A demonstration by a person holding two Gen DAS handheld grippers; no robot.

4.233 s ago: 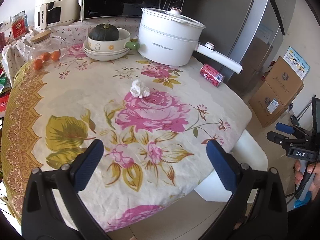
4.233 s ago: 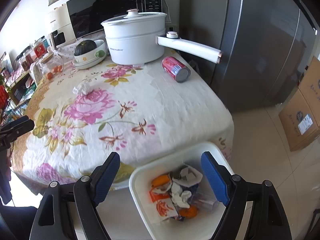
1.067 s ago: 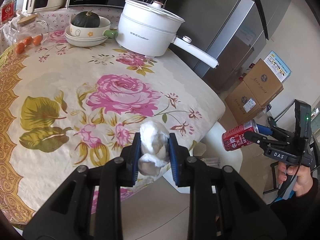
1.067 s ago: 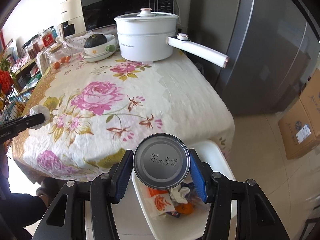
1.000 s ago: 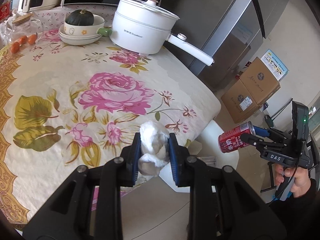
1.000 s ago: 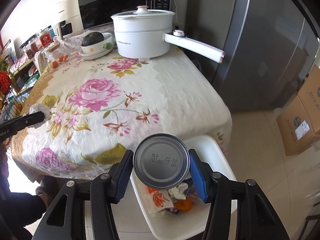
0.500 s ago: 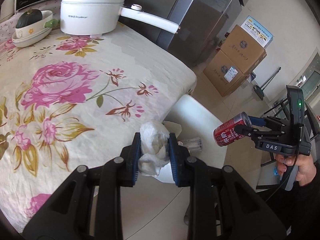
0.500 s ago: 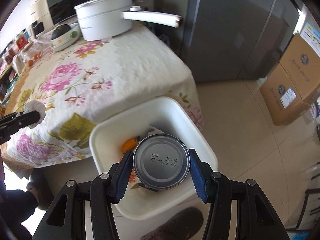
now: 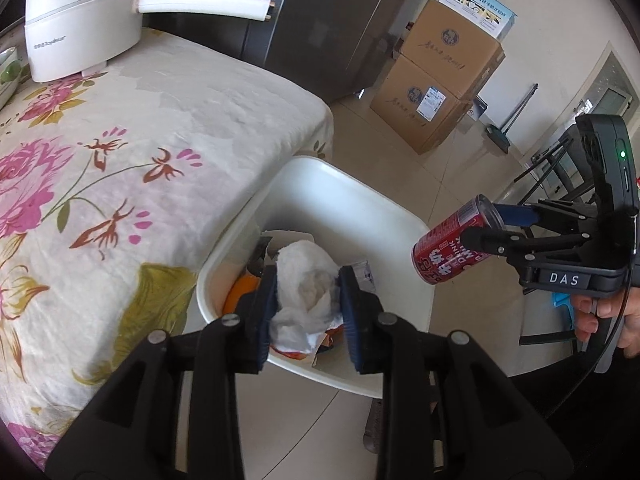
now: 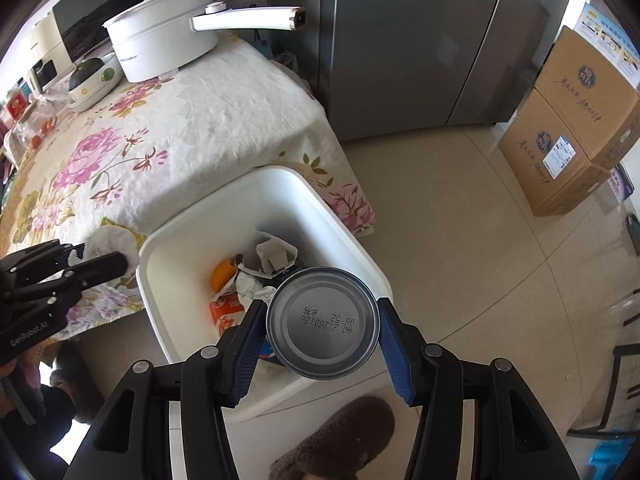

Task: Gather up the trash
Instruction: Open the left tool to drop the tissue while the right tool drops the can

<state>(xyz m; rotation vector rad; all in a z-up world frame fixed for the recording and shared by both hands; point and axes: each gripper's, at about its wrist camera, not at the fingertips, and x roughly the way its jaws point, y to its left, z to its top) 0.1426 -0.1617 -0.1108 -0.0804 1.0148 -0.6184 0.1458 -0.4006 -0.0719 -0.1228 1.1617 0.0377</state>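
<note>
My left gripper point(image 9: 308, 300) is shut on a crumpled white tissue point(image 9: 306, 288) and holds it over the near rim of the white trash bin point(image 9: 340, 192). My right gripper point(image 10: 322, 324) is shut on a red drink can point(image 10: 322, 322), whose silver end faces the camera, held above the bin's point(image 10: 240, 192) right side. In the left wrist view the can point(image 9: 452, 246) hangs right of the bin. The bin holds several pieces of paper and orange wrappers point(image 10: 228, 304). The left gripper and its tissue point(image 10: 110, 242) show at the bin's left edge.
The table with a floral cloth point(image 9: 120, 120) stands left of the bin, with a white pot point(image 10: 168, 44) and its long handle at the back. A grey fridge point(image 10: 420, 40) and stacked cardboard boxes point(image 10: 576, 120) stand behind. A brown slipper point(image 10: 340, 440) lies on the floor.
Both grippers have moved off the table toward the bin. The tissue now hangs over the bin's near rim and the can over its right side. Both stay gripped.
</note>
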